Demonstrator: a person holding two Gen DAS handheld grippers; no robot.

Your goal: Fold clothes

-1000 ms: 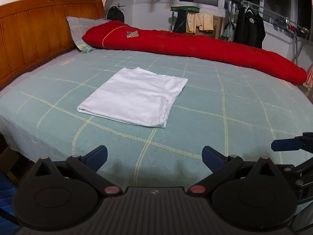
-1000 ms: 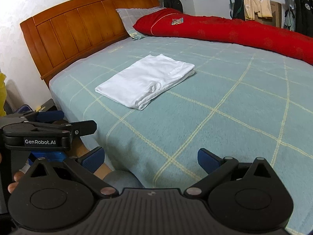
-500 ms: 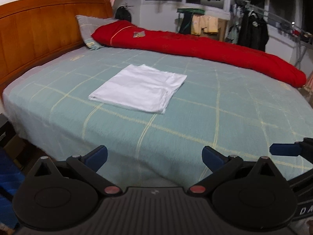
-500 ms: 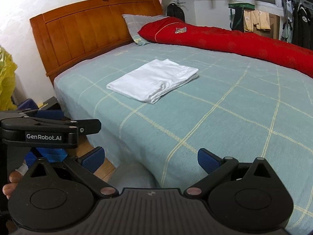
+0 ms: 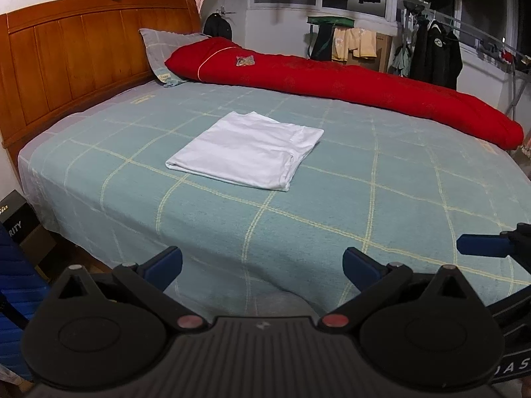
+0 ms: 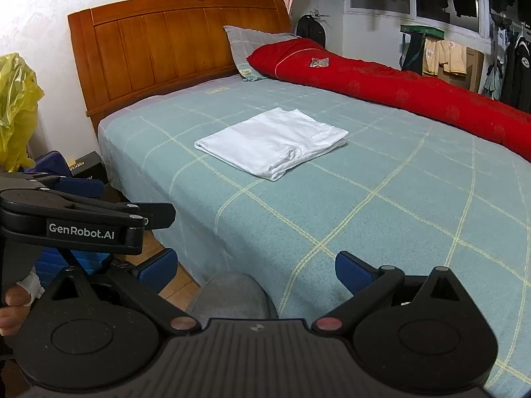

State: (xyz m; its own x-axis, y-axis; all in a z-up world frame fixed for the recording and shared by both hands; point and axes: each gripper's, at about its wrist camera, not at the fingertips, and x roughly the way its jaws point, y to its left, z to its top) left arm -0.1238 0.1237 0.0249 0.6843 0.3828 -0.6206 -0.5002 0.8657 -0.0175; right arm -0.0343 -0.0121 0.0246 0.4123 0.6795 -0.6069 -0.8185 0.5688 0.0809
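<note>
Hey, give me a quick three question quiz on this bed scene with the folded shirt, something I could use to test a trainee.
1. True or false: the white shirt lies folded flat on the green blanket.
2. Which gripper is holding cloth?
A. left gripper
B. right gripper
C. neither
3. Fill in: the long red quilt runs along the bed's far side, one end beside the grey ____ at the headboard.

Key
1. True; no part of it is lifted.
2. C; both sets of jaws stand open and empty, back at the bed's near edge.
3. pillow
</note>
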